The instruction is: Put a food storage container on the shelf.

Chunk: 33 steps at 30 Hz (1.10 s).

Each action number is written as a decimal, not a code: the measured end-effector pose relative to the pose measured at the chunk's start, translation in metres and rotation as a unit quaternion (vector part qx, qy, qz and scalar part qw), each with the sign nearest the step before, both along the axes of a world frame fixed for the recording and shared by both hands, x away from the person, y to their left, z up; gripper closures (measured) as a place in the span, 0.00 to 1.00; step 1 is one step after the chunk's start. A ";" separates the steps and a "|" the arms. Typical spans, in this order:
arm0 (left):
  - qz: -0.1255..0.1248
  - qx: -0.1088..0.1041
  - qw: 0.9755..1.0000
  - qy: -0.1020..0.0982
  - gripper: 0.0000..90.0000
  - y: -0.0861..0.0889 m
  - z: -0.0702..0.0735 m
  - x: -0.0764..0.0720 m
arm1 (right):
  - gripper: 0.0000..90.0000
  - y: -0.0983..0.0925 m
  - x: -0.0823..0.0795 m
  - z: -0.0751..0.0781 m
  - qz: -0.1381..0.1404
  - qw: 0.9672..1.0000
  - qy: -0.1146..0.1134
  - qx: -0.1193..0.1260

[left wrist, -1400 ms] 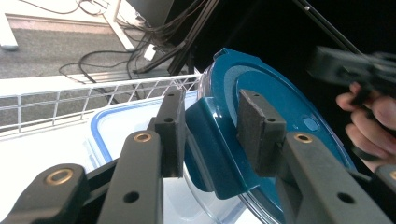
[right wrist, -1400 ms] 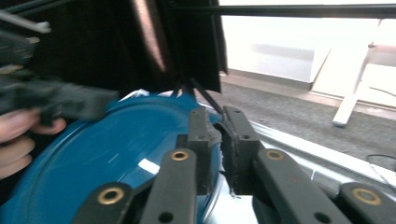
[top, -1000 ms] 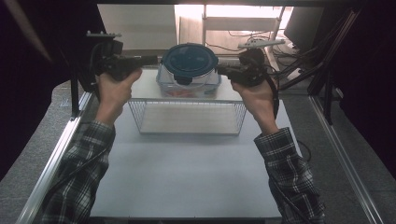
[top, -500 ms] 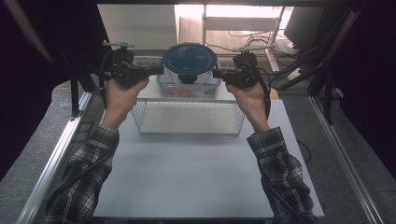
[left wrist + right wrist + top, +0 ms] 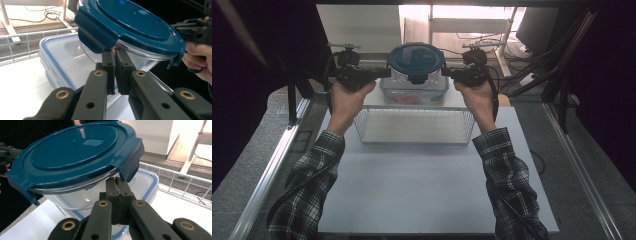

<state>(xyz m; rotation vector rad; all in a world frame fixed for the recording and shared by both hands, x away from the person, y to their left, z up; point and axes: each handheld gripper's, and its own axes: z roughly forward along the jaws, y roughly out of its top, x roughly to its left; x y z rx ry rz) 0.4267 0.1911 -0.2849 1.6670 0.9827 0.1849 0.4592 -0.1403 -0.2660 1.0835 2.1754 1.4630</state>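
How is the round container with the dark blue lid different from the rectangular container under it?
The round container has a solid dark blue lid; the rectangular container has a clear lid with a blue rim. The round container is tilted, while the rectangular container lies flat. Both have clear bodies.

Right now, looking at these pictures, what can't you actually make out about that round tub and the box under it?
- What is inside the round container: its blue lid covers it from above.
- Whether it rests on the rectangular box or hangs just above: in both gripper views the bowl hides the gap.
- The reddish contents of that box: blurred, high view.
- Exact contact of the left gripper and right gripper: jaw tips sit under the lid's latches.
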 end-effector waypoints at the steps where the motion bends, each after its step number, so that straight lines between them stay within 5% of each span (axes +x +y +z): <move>1: -0.004 -0.001 1.000 -0.002 0.94 0.001 -0.001 -0.002 | 0.99 -0.001 -0.001 -0.001 0.002 1.000 0.000 0.003; 16: -0.033 0.018 0.999 -0.025 0.35 0.001 -0.031 -0.032 | 0.47 -0.014 -0.038 -0.018 0.038 0.999 -0.014 0.012; 30: -0.059 0.029 0.997 -0.039 0.09 -0.007 -0.069 -0.080 | 0.18 -0.020 -0.073 -0.053 0.069 0.997 -0.018 0.002; 33: -0.064 0.051 0.996 -0.043 0.06 -0.010 -0.085 -0.095 | 0.11 -0.020 -0.087 -0.068 0.079 0.997 -0.018 -0.005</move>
